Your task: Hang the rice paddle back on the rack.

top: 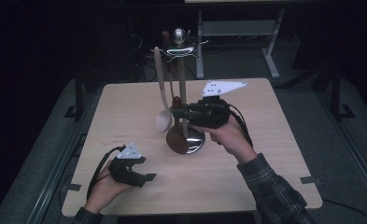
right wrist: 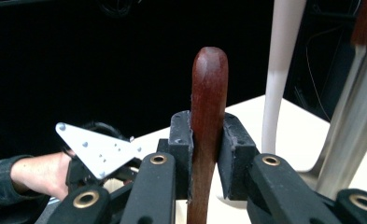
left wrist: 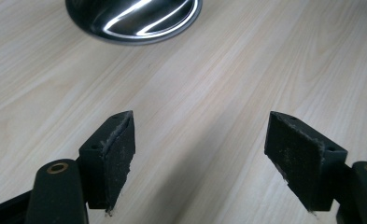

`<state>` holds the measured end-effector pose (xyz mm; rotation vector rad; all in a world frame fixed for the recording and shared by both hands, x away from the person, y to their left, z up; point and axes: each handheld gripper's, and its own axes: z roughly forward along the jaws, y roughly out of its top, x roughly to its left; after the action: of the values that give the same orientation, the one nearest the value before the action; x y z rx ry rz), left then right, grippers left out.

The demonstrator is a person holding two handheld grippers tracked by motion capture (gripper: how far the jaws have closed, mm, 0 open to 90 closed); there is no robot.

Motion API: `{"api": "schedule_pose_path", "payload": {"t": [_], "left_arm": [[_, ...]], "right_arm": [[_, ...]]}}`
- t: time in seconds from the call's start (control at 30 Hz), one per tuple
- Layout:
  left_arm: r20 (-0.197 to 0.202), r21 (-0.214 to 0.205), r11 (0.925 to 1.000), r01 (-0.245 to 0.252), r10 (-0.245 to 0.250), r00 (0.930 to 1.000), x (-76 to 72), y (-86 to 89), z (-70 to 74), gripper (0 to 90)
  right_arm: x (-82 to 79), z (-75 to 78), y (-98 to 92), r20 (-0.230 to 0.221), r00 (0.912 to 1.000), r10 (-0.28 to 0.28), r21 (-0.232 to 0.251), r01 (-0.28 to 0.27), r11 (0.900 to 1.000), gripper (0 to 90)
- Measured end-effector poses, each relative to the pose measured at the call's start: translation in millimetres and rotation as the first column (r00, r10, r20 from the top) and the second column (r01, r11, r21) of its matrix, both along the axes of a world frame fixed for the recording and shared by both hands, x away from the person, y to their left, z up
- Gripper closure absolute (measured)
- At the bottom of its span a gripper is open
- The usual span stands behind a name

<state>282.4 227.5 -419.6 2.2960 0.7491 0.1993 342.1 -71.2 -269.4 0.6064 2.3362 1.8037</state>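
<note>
Right gripper: held above the middle of the table, jaws clamped on the handle of a dark wooden spoon. In the right gripper view the handle stands upright between the pads, its rounded end above them. The spoon's bowl hangs low, just in front of the stand's base.

Utensil stand: metal pole with a ball top on a shiny round base, mid-table. It stands right behind the held spoon, very close to the gripper's front.

Pale spoon: hangs from the stand's top ring, just left of the dark spoon, bowl down. Another dark utensil hangs behind the pole, too dim to name.

Left gripper: low over the near left part of the table, well apart from the stand. Its jaws are spread wide with bare tabletop between the pads.
</note>
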Motion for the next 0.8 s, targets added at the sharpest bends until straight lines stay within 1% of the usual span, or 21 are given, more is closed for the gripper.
{"api": "schedule_pose_path", "payload": {"t": [0.03,0.1,0.13,0.17,0.2,0.23,0.27,0.3,0.33,0.37,0.43,0.47,0.5,0.53,0.57,0.63,0.73,0.77,0.8], "left_arm": [[-0.006,0.007,0.9999,-0.008,0.008,0.9999,0.0,1.7,-2.4,24.3],[-0.006,0.012,0.9999,-0.010,0.010,0.9999,1.3,2.5,-4.8,24.3],[-0.008,0.013,0.9999,-0.011,0.011,0.9999,1.4,2.2,-5.8,24.3],[-0.015,0.009,0.9999,-0.015,0.015,0.9998,0.9,1.3,-7.1,24.3],[-0.015,0.009,0.9999,-0.015,0.015,0.9998,0.9,1.3,-7.1,24.3],[-0.012,0.030,0.9996,-0.003,0.004,0.9999,0.9,0.4,-7.5,24.2],[-0.012,0.030,0.9996,-0.003,0.004,0.9999,0.9,0.4,-7.5,24.2],[-0.006,0.030,0.9995,0.007,-0.006,1.0000,1.4,-0.7,-8.1,24.3],[-0.006,0.030,0.9995,0.007,-0.006,1.0000,1.4,-0.7,-8.1,24.3],[-0.010,0.021,0.9998,0.003,-0.003,0.9999,1.3,-1.5,-7.9,24.3],[-0.013,0.019,0.9998,0.009,-0.008,0.9999,1.8,-2.1,-8.4,24.3],[-0.022,0.018,0.9998,0.009,-0.009,0.9997,2.1,-2.6,-9.5,24.2],[-0.017,0.019,0.9997,0.015,-0.015,0.9997,2.9,-2.6,-9.7,24.0],[-0.024,0.014,0.9998,0.013,-0.012,0.9996,2.6,-3.1,-10.0,24.0],[-0.024,0.014,0.9998,0.013,-0.012,0.9996,2.6,-3.1,-10.0,24.0],[-0.022,0.020,0.9996,0.020,-0.019,0.9996,2.3,-3.5,-10.3,24.0],[-0.024,0.018,0.9996,0.021,-0.021,0.9995,2.3,-3.2,-10.4,23.9],[-0.028,0.004,0.9999,0.010,-0.010,0.9996,2.0,-3.8,-10.6,23.9],[-0.028,0.004,0.9999,0.010,-0.010,0.9996,2.0,-3.8,-10.6,23.9]], "right_arm": [[1.5,8.5,2.6,0.016,0.9999,0.006,0.002,-0.006,1.0000,76.7],[2.5,17.2,5.0,0.025,0.9996,0.013,0.004,-0.013,0.9999,76.7],[2.3,21.8,6.5,0.018,0.9997,0.017,0.004,-0.017,0.9998,76.7],[2.9,26.3,8.0,0.026,0.9994,0.022,0.004,-0.022,0.9998,76.7],[2.9,26.3,8.0,0.026,0.9994,0.022,0.004,-0.022,0.9998,76.7],[3.5,35.0,11.4,0.036,0.9989,0.030,0.004,-0.030,0.9995,76.7],[3.5,35.0,11.4,0.036,0.9989,0.030,0.004,-0.030,0.9995,76.7],[3.7,43.1,14.1,0.045,0.9985,0.033,0.005,-0.033,0.9994,76.7],[3.7,43.1,14.1,0.045,0.9985,0.033,0.005,-0.033,0.9994,76.7],[3.9,46.8,15.0,0.047,0.9982,0.037,0.006,-0.037,0.9993,76.7],[5.1,53.2,16.1,0.052,0.9980,0.036,0.011,-0.037,0.9993,76.7],[6.4,58.7,16.1,0.062,0.9976,0.031,0.011,-0.032,0.9994,76.7],[7.2,61.0,15.8,0.061,0.9978,0.027,0.013,-0.028,0.9995,76.7],[8.3,63.3,15.5,0.063,0.9977,0.025,0.017,-0.026,0.9995,76.7],[8.3,63.3,15.5,0.063,0.9977,0.025,0.017,-0.026,0.9995,76.7],[10.4,69.8,14.6,0.066,0.9976,0.020,0.022,-0.022,0.9995,76.7],[11.1,74.1,14.4,0.067,0.9976,0.019,0.025,-0.021,0.9995,76.7],[12.7,78.1,14.2,0.068,0.9975,0.018,0.030,-0.020,0.9993,76.7],[12.7,78.1,14.2,0.068,0.9975,0.018,0.030,-0.020,0.9993,76.7]]}}
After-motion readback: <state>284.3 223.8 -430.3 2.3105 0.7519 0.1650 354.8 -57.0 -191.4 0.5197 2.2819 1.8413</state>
